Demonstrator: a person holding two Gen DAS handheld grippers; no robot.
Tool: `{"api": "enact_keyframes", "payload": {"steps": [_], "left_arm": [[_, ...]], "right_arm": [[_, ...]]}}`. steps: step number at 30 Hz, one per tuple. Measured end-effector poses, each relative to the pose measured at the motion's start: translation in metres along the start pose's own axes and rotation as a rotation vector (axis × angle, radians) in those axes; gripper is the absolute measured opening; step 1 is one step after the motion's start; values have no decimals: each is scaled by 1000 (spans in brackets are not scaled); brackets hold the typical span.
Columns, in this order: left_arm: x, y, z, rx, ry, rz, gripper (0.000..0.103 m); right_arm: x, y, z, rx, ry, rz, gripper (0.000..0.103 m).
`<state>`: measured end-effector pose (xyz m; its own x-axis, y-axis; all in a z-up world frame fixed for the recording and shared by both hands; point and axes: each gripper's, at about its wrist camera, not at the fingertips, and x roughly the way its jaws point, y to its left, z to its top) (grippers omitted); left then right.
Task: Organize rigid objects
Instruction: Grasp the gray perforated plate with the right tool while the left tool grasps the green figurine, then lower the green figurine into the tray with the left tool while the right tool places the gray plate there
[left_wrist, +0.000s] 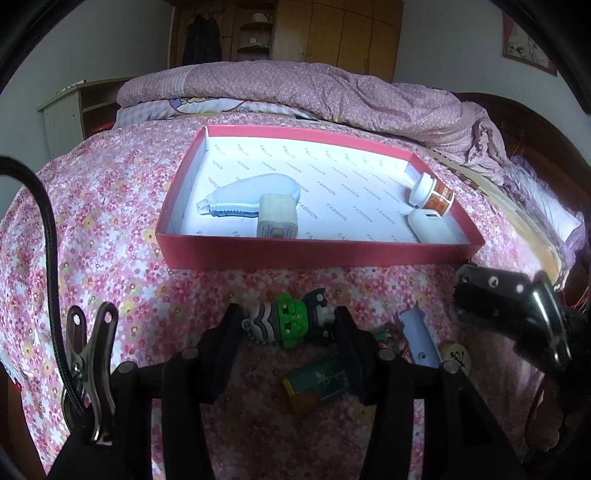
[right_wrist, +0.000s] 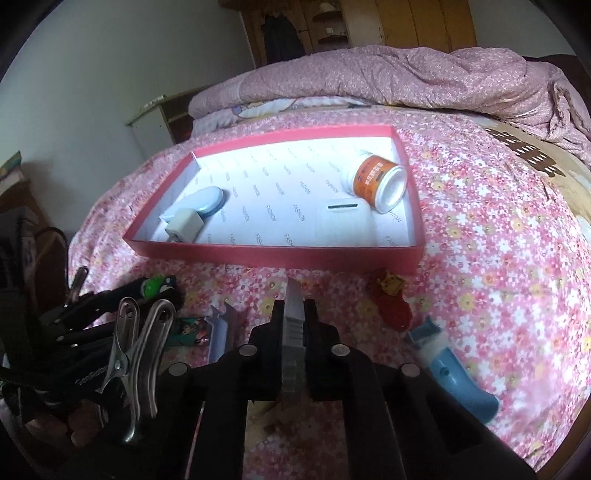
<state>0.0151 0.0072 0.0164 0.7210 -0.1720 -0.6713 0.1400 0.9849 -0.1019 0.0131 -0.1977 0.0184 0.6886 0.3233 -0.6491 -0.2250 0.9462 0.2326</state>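
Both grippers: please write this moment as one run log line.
left gripper: shut on green toy | right gripper: shut on grey stick | red box: four items inside

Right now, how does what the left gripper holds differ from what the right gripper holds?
The left gripper is shut on a green figurine, lying crosswise between its fingers; the right gripper is shut on a grey ridged piece, pointing forward along its fingers. The green figurine is chunky and multicoloured; the grey ridged piece is slim and plain. Both are held short of the red box.
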Motion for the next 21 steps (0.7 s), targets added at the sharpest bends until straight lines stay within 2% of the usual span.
{"api": "enact_keyframes", "payload": {"steps": [9,17,21], "left_arm": [[-12,4,11,-32,-21,-37,53],[-15,3,41,-18,-62,-22,53],[-10,-2,55,-10,-65,-38,53]], "right_arm": [[-9,-9,-5,57,-14,46,10],[-5,-8,-11,64,4,71,10],[-5,-8,-11,66,3,76,10]]}}
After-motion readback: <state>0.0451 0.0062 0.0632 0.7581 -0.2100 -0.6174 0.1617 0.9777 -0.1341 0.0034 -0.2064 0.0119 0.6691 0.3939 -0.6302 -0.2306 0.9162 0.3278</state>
